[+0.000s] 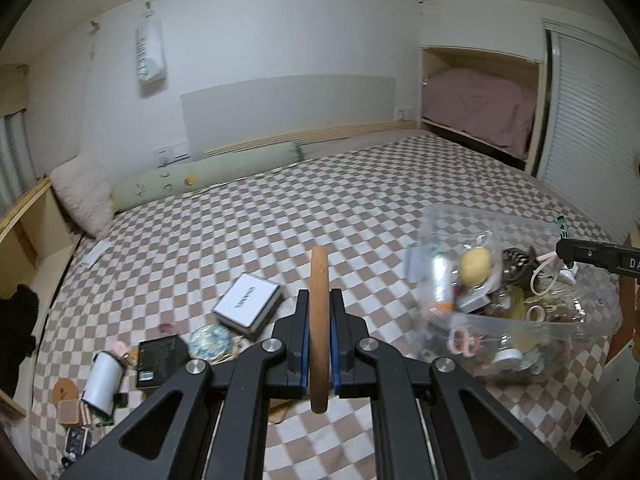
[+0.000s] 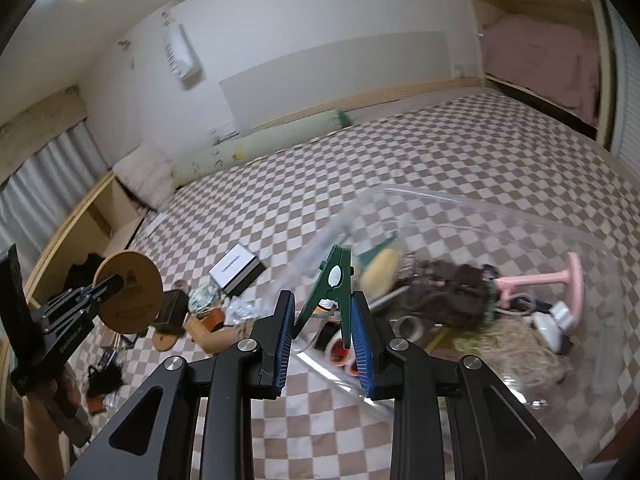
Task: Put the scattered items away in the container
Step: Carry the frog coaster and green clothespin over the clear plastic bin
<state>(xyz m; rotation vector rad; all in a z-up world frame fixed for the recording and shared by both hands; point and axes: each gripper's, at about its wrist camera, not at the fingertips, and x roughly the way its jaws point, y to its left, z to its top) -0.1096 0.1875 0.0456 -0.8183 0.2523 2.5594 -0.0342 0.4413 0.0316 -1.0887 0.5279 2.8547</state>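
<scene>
Gripping items, both grippers held clear of the bedcover:
- Left gripper point(image 1: 319, 332): jaws clamped edge-on across a wooden disc point(image 1: 319, 320), lifted for carrying.
- Right gripper point(image 2: 323, 320): jaws narrowed on a green clothes peg point(image 2: 332, 288), poised at the clear container point(image 2: 480, 216), which is already well filled.
- On the checked bedcover point(image 1: 280, 208), left of the container: white box point(image 1: 247, 305), white cylinder point(image 1: 102, 380), dark packet point(image 1: 160, 360).
- Obstructions: none seen between disc and container.
</scene>
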